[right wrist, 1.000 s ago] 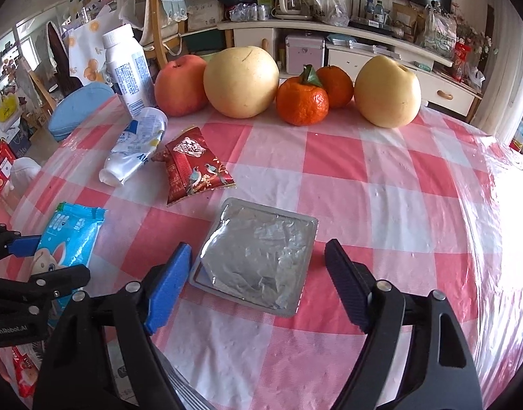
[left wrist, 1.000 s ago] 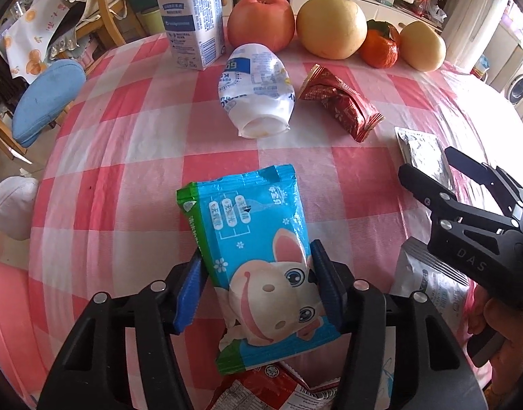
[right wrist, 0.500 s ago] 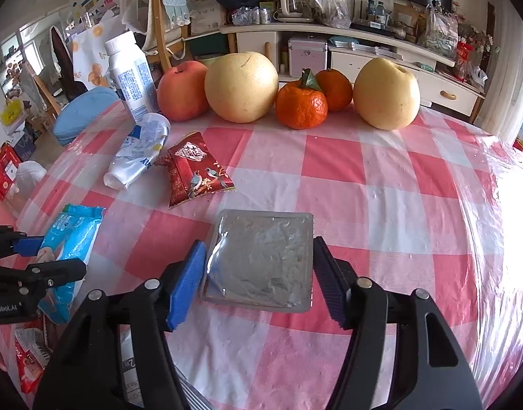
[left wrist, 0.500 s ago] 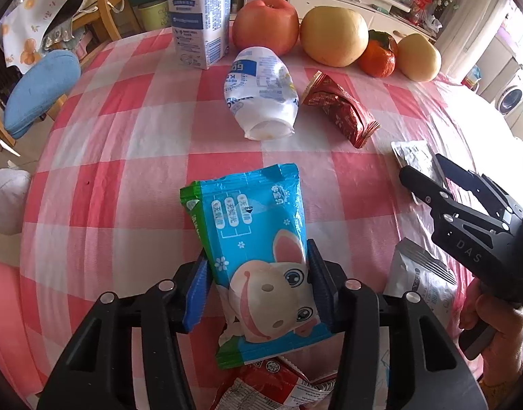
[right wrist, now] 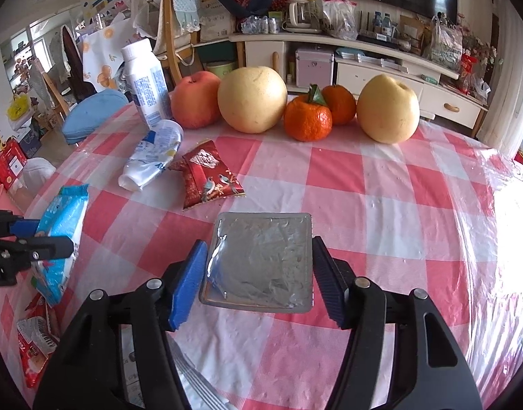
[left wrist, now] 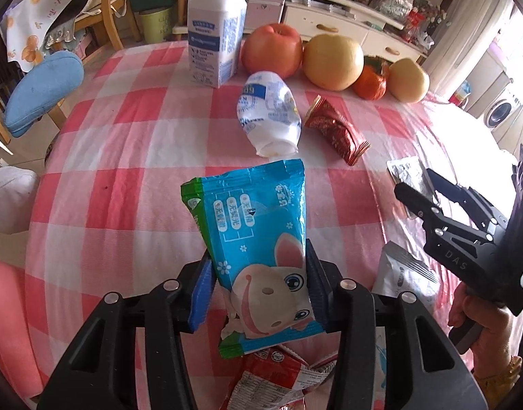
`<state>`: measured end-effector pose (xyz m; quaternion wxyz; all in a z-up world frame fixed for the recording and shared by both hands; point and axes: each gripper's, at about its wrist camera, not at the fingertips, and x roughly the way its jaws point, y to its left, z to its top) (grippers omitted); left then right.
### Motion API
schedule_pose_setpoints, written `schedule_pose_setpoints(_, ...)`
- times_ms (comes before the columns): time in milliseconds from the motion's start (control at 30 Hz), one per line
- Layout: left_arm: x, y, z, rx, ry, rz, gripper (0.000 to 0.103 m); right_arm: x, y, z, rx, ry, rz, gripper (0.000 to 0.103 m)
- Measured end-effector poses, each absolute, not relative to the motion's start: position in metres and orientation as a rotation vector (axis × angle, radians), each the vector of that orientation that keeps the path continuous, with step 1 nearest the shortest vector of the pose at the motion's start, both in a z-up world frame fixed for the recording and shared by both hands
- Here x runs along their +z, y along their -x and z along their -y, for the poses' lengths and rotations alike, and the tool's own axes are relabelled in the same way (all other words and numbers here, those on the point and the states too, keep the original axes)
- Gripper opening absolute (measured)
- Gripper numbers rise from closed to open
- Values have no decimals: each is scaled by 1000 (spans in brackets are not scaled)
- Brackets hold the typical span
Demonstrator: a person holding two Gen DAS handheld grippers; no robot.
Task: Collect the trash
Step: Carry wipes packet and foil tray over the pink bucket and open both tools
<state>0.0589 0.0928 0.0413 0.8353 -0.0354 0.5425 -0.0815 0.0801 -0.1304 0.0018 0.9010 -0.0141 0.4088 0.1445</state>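
- So, left gripper (left wrist: pixel 258 287) jaws closing in on the blue bunny wrapper (left wrist: pixel 258 239), now pinched and lifted off the counter (left wrist: pixel 124 157) at lower centre of the left view.
- Right gripper (right wrist: pixel 259 280) narrowed around the foil packet (right wrist: pixel 261 259), at centre of the right view, flat on the checks; contact hard to tell.
- Means two bits of trash nearly bagged.
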Motion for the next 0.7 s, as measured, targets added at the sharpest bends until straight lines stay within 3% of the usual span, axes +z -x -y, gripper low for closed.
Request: schedule_pose_setpoints(700,86,-20,-152,-184,158,-994,48,39,-27,91,399,68,-746,63)
